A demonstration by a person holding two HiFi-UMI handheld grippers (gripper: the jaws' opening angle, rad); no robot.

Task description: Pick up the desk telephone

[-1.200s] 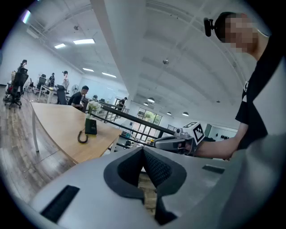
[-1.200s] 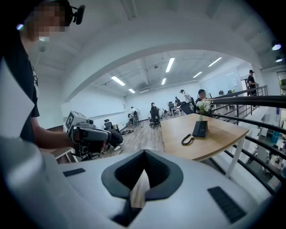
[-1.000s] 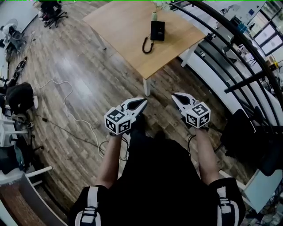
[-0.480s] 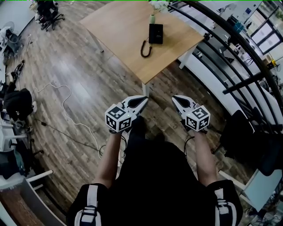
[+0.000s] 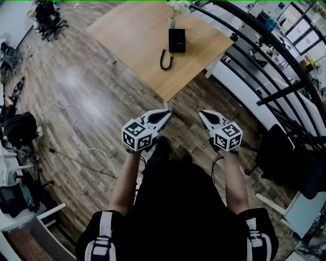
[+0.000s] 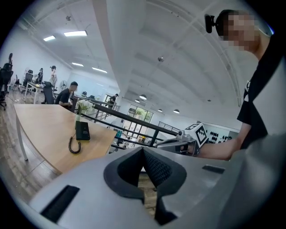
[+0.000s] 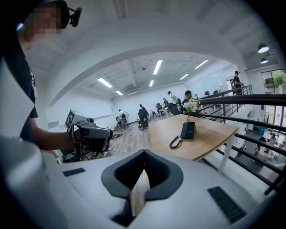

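My left gripper [image 5: 167,112] and my right gripper [image 5: 201,112] are held out in front of my body, side by side and apart from each other, above the wooden floor [image 5: 97,86]. Each points ahead and slightly downward. In each gripper view the two jaws are pressed together at their tips with nothing between them, so both claws are closed and empty. The desk telephone [image 5: 177,40] lies flat on the wooden table [image 5: 132,41], far ahead of both grippers and well apart from them, in the far right part of the tabletop. The unit is black. Its coiled cord [image 5: 165,57] loops on the tabletop on the near side of the unit. A small vase with white flowers [image 5: 172,20] stands upright just beside the telephone, on its far side. The near corner of the table lies between the telephone and my grippers. A dark railing [image 5: 279,93] runs along the right of the table. A white cable [image 5: 75,125] lies loose on the floor to the left, and a black office chair [image 5: 46,15] stands at the far left.
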